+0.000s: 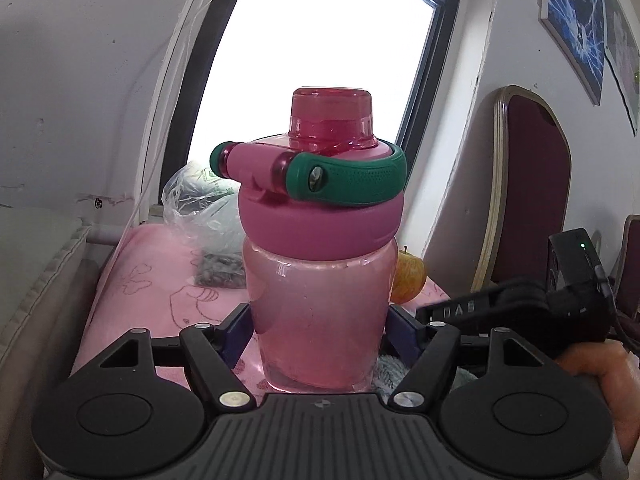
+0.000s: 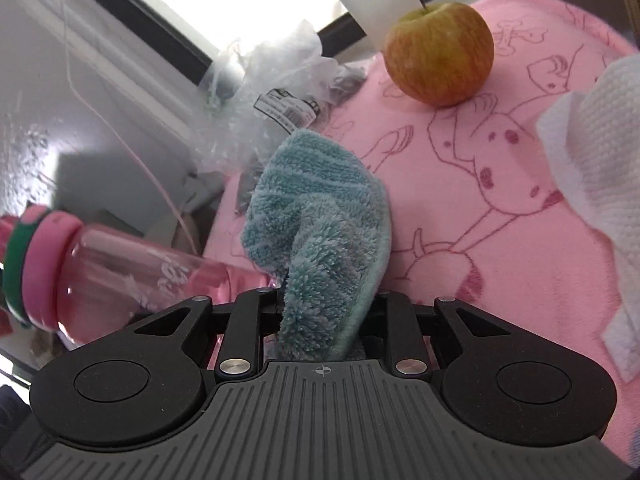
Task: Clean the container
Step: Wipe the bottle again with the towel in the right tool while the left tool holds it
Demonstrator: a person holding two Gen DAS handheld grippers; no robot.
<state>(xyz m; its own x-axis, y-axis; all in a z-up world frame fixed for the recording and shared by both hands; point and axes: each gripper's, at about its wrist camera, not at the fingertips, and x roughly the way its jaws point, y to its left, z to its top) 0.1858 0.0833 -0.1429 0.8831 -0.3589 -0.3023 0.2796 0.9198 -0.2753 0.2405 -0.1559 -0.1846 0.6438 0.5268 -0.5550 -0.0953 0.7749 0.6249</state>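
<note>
Left gripper (image 1: 318, 334) was clamped on the pink bottle (image 1: 320, 300), one finger on each side of the lower body, bottle dead centre of the left wrist frame and upright. Magenta lid (image 1: 320, 228) was on, with a green carry loop (image 1: 352, 182) lying over it and a translucent red cap (image 1: 331, 116) on top. The bottle base sat just above the pink blanket (image 1: 160, 280); I couldn't tell if it touched.

Right gripper (image 2: 320, 312) was pinched on a teal microfibre cloth (image 2: 320, 216), jaws narrow, the cloth bunched up from between the fingers at centre frame. In that view the bottle (image 2: 120, 272) ran across the lower left, lid end toward the left edge, and the cloth touched the bottle's base end.

Background:
- apple (image 2: 440, 54) at upper right of the right wrist frame, on the blanket, well apart from the cloth
- white paper towel (image 2: 592, 160) at the right edge
- crumpled clear plastic bag (image 2: 272, 92) upper centre, by the window (image 1: 312, 40)
- chair back (image 1: 528, 184) at right in the left wrist view
- the person's hand (image 1: 612, 392) on the right gripper's body, lower right of the same view
</note>
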